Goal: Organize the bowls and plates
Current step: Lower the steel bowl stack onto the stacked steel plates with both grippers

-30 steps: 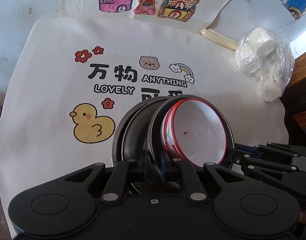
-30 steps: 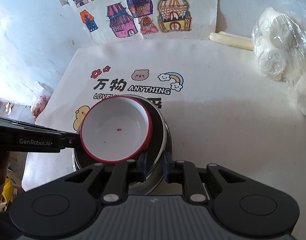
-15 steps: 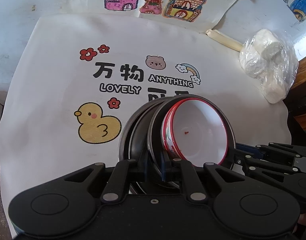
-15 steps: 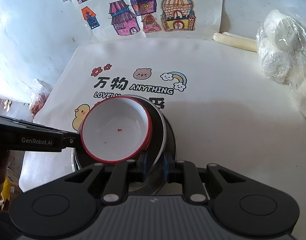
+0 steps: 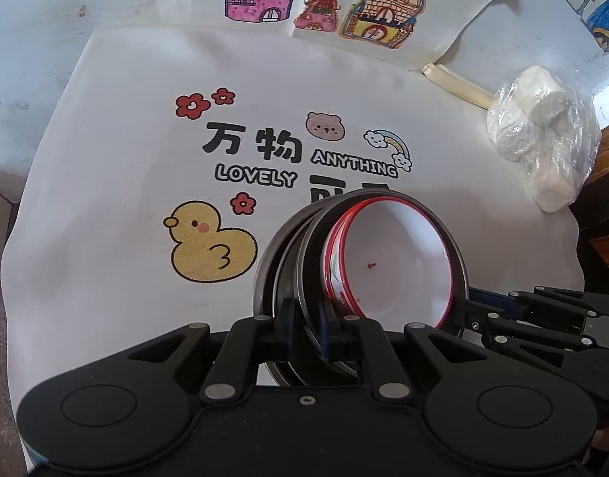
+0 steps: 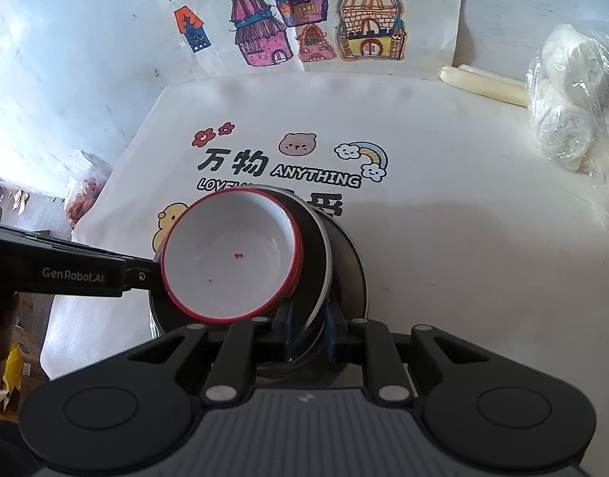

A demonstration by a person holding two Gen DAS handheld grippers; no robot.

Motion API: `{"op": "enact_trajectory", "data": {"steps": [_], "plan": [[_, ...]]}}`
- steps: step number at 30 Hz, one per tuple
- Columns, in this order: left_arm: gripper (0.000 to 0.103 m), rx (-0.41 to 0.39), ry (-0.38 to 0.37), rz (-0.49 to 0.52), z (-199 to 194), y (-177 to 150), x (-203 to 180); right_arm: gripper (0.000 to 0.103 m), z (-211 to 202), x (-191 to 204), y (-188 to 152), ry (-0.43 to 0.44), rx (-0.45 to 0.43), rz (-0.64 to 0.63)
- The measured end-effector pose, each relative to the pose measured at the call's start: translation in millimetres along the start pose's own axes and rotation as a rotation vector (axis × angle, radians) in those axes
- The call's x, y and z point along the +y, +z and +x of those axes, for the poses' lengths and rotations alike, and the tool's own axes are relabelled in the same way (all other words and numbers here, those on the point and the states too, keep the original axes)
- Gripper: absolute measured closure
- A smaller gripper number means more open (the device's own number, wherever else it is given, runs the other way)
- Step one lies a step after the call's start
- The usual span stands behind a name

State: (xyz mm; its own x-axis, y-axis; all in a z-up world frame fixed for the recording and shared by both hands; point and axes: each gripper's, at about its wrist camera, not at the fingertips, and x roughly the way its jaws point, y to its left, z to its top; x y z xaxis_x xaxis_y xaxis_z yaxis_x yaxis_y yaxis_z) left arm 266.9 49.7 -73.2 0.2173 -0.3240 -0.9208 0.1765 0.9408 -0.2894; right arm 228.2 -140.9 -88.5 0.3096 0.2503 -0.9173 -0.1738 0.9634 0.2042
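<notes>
A white bowl with a red rim (image 5: pixel 391 262) (image 6: pixel 232 254) sits tilted in a stack of steel plates (image 5: pixel 304 262) (image 6: pixel 318 246) on a printed white cloth (image 5: pixel 105 198). My left gripper (image 5: pixel 308 320) is shut on the near rim of a steel plate. From the opposite side, my right gripper (image 6: pixel 307 328) is shut on the plate rim too. Each gripper shows in the other's view: the right gripper (image 5: pixel 469 318) at the stack's right edge, the left gripper (image 6: pixel 147 274) at its left edge. A few red specks lie inside the bowl.
A clear plastic bag of white lumps (image 5: pixel 542 147) (image 6: pixel 570 111) lies at the right, a rolled cream sheet (image 5: pixel 455 83) (image 6: pixel 483 81) behind it. Drawings of houses (image 6: pixel 304 20) hang on the back wall. The table edge drops off at the left to a cluttered floor (image 6: pixel 10 206).
Both grippers keep their hold on the plate stack and the bowl stays in it. Only the views have drifted slightly over the cloth.
</notes>
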Motion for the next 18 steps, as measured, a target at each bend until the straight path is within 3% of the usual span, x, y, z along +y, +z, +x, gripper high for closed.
{"op": "enact_trajectory", "data": {"steps": [18], "plan": [[0.093,-0.006,0.013,-0.022,-5.8,-2.4,6.6,0.085,6.0,6.8,-2.1,0.017,0.016,-0.02]]}}
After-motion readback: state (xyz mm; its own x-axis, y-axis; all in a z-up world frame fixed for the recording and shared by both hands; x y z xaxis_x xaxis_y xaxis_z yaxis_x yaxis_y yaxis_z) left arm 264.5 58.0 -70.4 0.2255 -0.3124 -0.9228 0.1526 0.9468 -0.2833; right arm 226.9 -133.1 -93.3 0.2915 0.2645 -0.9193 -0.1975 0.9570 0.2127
